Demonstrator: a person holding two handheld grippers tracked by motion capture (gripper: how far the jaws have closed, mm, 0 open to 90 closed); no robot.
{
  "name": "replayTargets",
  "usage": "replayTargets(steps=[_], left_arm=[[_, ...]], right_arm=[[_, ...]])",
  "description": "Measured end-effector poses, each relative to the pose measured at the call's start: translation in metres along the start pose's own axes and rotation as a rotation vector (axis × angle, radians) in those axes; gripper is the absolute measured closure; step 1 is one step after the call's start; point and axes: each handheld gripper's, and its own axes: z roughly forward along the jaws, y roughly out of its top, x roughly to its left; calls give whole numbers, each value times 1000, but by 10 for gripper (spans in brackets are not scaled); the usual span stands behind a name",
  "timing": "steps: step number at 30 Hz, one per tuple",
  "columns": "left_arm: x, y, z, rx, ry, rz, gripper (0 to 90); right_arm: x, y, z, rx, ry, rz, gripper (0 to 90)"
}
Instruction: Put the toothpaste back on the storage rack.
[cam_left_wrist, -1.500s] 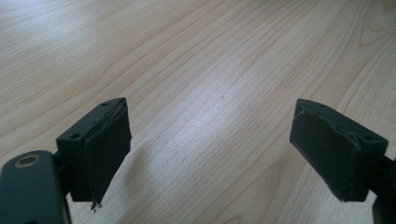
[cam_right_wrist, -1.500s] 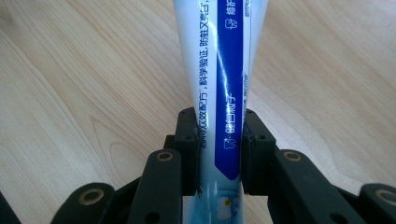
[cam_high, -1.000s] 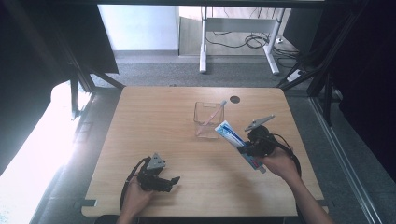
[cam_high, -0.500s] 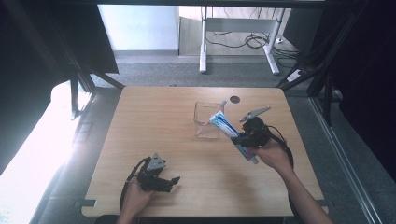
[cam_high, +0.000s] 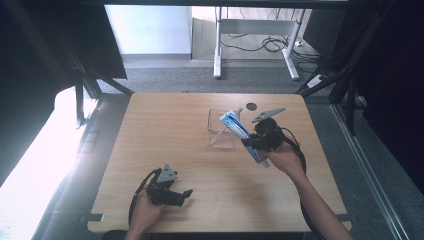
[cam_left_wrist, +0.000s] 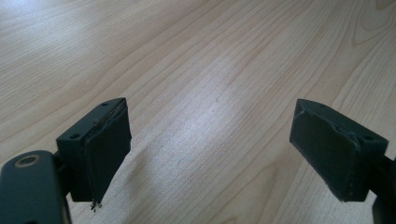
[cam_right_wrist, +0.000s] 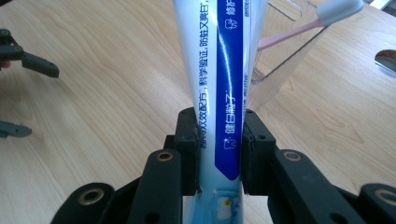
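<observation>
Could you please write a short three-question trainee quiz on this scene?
1. What does the right gripper hold?
2. True or false: the left gripper is shut on a toothbrush.
3. The toothbrush is: A) in the clear container, B) flat on the table, C) in the left gripper.

Key: 1. The toothpaste tube, clamped across its width. 2. False; it is open, with bare table between its pads. 3. A.

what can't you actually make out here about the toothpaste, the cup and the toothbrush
- Toothpaste tube: both ends cut off by the right gripper view's edges; the right hand-held gripper covers its sides.
- Print on it: too small in the high view.
- Clear cup: its contents are unreadable in the high view.
- Toothbrush: handle's lower part hidden behind the tube.
</observation>
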Motion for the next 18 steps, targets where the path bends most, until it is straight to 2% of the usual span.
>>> replayTargets(steps=[18], left_arm=[[0,0,-1,1,2,7,129]], right_arm=[[-4,26,10,-61,-12,-2,730]])
